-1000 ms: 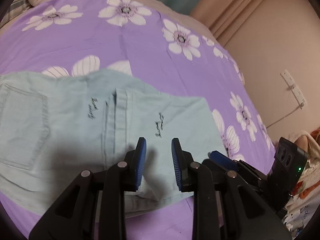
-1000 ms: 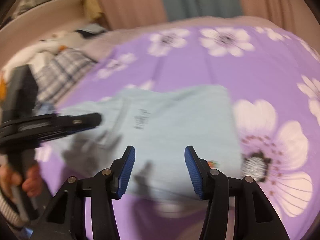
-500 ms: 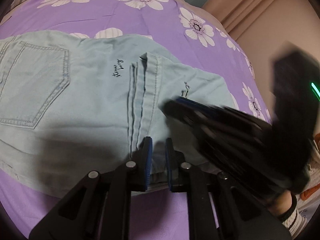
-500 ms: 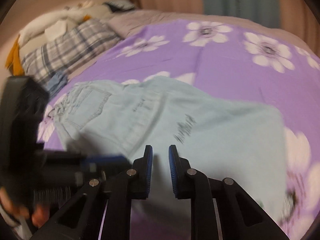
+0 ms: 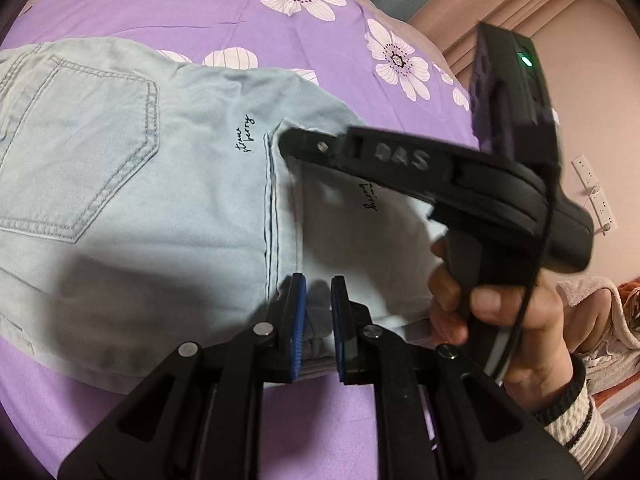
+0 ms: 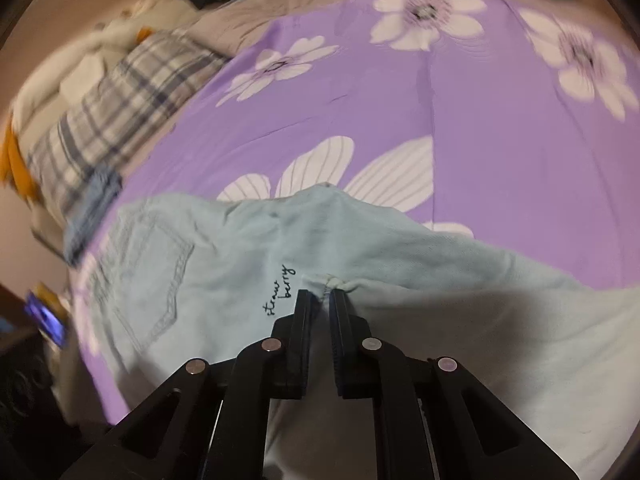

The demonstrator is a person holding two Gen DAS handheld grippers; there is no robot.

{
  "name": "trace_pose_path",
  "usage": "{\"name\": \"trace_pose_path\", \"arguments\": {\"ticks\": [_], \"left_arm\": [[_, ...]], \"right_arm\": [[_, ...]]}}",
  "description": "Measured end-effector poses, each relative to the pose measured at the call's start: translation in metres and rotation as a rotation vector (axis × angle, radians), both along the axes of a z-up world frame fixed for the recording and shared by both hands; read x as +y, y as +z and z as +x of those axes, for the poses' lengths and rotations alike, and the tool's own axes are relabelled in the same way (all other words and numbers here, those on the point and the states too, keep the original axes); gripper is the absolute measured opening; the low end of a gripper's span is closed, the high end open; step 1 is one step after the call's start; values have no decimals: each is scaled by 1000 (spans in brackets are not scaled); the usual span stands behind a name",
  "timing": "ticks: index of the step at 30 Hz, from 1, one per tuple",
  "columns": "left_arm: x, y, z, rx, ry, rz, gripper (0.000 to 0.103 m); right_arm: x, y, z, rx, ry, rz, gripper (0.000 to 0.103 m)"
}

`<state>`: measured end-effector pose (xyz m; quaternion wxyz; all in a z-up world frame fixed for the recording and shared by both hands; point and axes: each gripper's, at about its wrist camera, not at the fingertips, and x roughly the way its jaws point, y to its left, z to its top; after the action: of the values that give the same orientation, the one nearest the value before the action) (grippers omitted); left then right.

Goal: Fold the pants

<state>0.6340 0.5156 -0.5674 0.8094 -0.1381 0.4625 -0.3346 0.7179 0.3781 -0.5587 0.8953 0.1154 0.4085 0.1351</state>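
Pale blue jeans [image 5: 132, 216] are spread across the centre-left of the frame on a purple floral bedsheet [image 5: 224, 12]. Hem fabric is pinched by the left gripper [image 5: 319, 312] at lower centre, and by the right gripper [image 6: 322, 300] beside the embroidered lettering.

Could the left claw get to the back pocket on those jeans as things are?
Probably not yet: the left claw is shut on the jeans' near hem. Otherwise the back pocket lies flat and uncovered.
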Motion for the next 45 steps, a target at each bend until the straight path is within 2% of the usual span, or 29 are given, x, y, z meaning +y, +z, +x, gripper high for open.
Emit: {"name": "trace_pose_path", "arguments": {"ticks": [3, 11, 14, 15, 16, 17, 20, 22, 24, 29, 32, 39, 45], "left_arm": [[5, 0, -1, 7, -2, -9, 12], [7, -1, -5, 1, -6, -6, 12], [12, 0, -9, -15, -1, 1, 12], [18, 2, -13, -18, 3, 4, 14], [23, 2, -14, -17, 12, 18, 24], [33, 1, -18, -3, 13, -7, 35], [60, 6, -28, -5, 32, -74, 35], [83, 11, -36, -18, 72, -95, 43], [108, 12, -40, -20, 143, -96, 59], [150, -5, -33, 54, 273, -148, 59], [161, -12, -24, 94, 311, -234, 59], [180, -21, -2, 104, 455, -374, 59], [195, -17, 24, 103, 509, -416, 59]], "right_arm": [[-1, 1, -14, 2, -8, 10, 11], [15, -13, -111, -43, 22, -152, 11], [28, -15, -144, -90, 36, -229, 11], [29, -14, -149, -97, 34, -241, 11], [28, -13, -153, -96, 29, -234, 13], [25, -12, -155, -86, 23, -206, 13], [17, -7, -156, -56, 11, -118, 13], [12, -2, -155, -50, 4, -71, 14], [16, 0, -156, -65, -8, -67, 15], [17, 5, -151, -89, -27, -9, 19], [20, 3, -149, -84, -20, -1, 19], [32, 4, -148, -84, 6, -26, 20], [33, 5, -139, -77, 1, -43, 20]]}}
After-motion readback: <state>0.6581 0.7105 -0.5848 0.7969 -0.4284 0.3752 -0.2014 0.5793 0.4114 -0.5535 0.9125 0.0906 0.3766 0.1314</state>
